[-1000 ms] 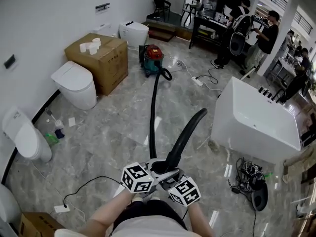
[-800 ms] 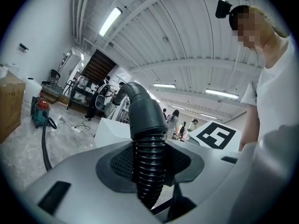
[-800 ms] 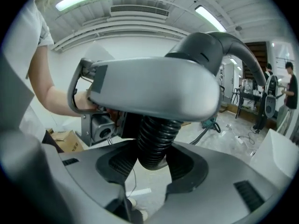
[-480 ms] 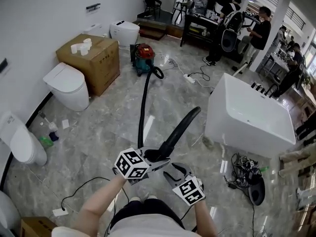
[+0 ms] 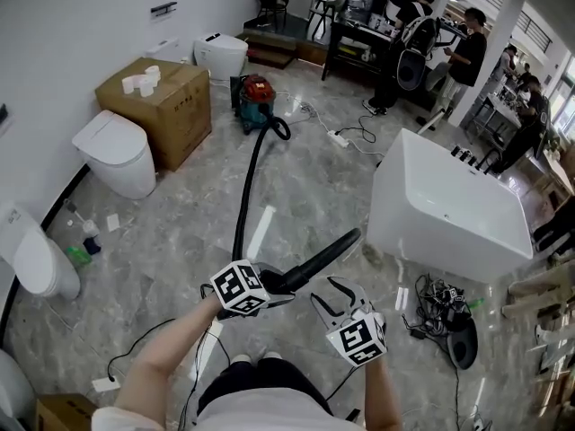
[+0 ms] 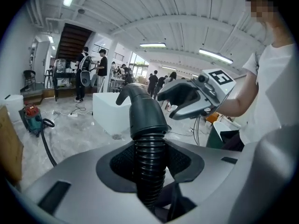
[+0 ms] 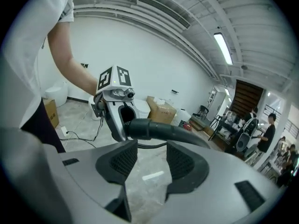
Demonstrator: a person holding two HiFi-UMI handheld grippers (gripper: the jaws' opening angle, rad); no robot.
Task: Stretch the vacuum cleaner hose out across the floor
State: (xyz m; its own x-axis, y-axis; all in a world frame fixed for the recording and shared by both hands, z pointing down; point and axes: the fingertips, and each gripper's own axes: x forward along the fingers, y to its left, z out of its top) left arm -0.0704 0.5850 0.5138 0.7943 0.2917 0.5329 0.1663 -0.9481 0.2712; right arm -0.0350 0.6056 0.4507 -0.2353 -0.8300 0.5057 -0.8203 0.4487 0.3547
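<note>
Now left claw (image 6: 149, 164) tilted down, clenched on hose (image 5: 244, 196); right claw (image 7: 146, 162) released, empty

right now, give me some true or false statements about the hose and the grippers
The left gripper is shut on the hose's ribbed end. True.
The right gripper grips the hose too. False: its fingers stand open and empty, clear of the hose.
The vacuum cleaner stands against the bathtub. False: it stands by the cardboard box, well away from the bathtub.
The hose runs over the floor from the vacuum cleaner towards the left gripper. True.
</note>
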